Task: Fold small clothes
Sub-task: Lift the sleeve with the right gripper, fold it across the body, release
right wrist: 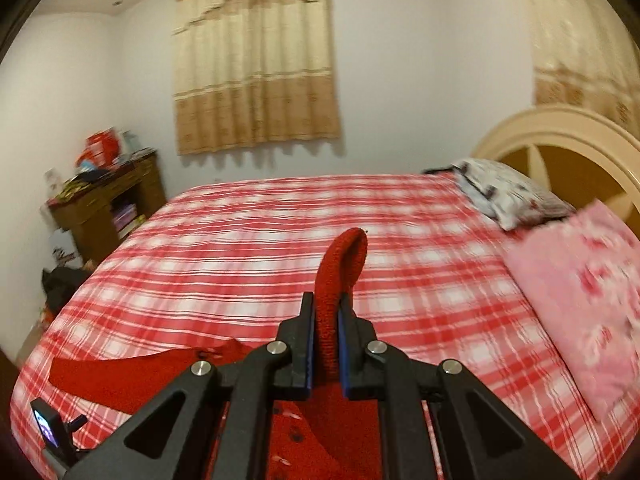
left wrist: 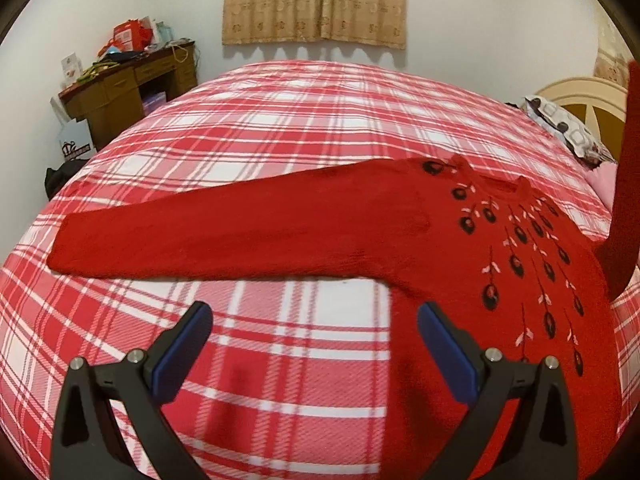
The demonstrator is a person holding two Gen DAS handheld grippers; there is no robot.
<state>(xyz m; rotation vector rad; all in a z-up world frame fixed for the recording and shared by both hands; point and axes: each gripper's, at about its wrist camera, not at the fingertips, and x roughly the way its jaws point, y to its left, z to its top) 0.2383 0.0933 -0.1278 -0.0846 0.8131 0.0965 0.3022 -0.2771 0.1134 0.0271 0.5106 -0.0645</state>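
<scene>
A small red knitted sweater (left wrist: pixel 460 264) with black and pink embroidery lies flat on the red plaid bed (left wrist: pixel 280 120). Its left sleeve (left wrist: pixel 200 236) stretches out flat to the left. My left gripper (left wrist: pixel 316 320) is open and empty, hovering above the bed just below that sleeve. My right gripper (right wrist: pixel 326 316) is shut on the sweater's right sleeve cuff (right wrist: pixel 344 264) and holds it lifted above the bed; the raised sleeve also shows at the right edge of the left wrist view (left wrist: pixel 628 184). The sweater body (right wrist: pixel 304 424) lies under the right gripper.
Pillows (right wrist: pixel 580 300) and a cream headboard (right wrist: pixel 560 132) are at the right. A cluttered wooden desk (left wrist: pixel 132 80) stands at the far left by the wall, with a dark bag (left wrist: pixel 60 176) on the floor. Beige curtains (left wrist: pixel 316 0) hang behind.
</scene>
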